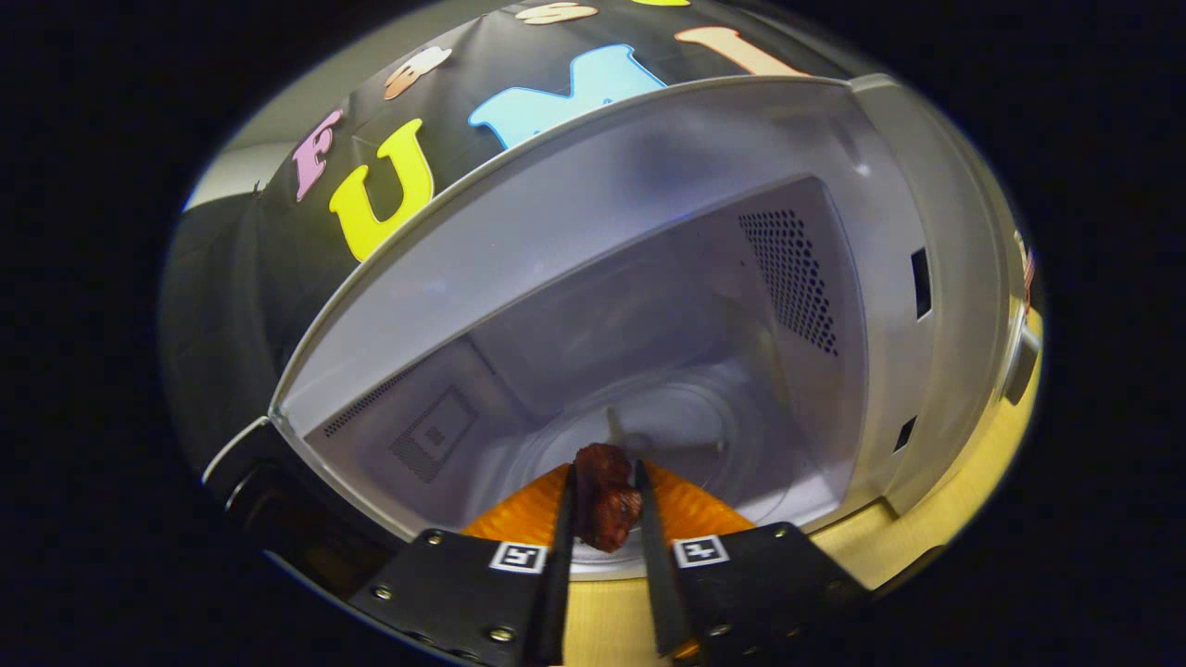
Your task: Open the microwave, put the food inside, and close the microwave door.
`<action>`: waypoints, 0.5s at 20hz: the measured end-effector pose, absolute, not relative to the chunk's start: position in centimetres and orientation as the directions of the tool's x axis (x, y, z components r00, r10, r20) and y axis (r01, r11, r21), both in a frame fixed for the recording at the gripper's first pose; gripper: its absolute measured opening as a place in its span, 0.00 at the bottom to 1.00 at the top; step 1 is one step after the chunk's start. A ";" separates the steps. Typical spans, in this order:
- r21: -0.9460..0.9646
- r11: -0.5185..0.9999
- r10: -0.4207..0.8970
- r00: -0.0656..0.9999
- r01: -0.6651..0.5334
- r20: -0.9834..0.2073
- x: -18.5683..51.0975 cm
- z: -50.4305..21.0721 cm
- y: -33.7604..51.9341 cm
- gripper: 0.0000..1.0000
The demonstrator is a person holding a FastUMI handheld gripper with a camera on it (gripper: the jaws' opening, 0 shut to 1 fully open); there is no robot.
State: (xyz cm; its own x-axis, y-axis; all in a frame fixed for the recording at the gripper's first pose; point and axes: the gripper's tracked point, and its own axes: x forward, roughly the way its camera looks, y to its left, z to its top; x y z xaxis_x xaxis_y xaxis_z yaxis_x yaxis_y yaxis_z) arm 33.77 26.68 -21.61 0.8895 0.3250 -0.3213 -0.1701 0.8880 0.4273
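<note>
Holding the food (606,496) pinched between both fingers, I have my gripper (604,505) narrowed onto this dark brown chunk right at the mouth of the microwave (889,306), which I take as my landmark. To the microwave's left, the opened door (278,500) hangs dark and swung aside, so the first step looks done. Moving rightward into the cavity, its left wall carries a vent grille and a small square panel, then comes the round glass turntable (690,431) on the floor, just beyond my fingers and the food. The piece hangs over the microwave's front sill, not yet resting on the turntable, as far as I can judge. Further right, the cavity's right wall shows a perforated patch (790,278), and the microwave's front frame beyond it has two dark latch slots (920,283). The pale wooden table (936,519) runs under and to the right of the microwave. By my reckoning I am midway: the door is open and the food is at the threshold; what is left is to carry it in over the turntable, let go, draw back, and swing the door closed.
</note>
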 end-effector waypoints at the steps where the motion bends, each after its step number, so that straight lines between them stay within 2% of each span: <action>1: 0.400 0.900 0.312 0.897 -0.174 -0.314 33.8 -21.3 26.5 0.62; 3: 0.333 0.925 0.285 0.912 -0.182 -0.295 33.9 -20.9 25.9 0.99; 10: 0.236 0.938 0.313 0.915 -0.255 -0.256 31.6 -18.0 25.7 0.99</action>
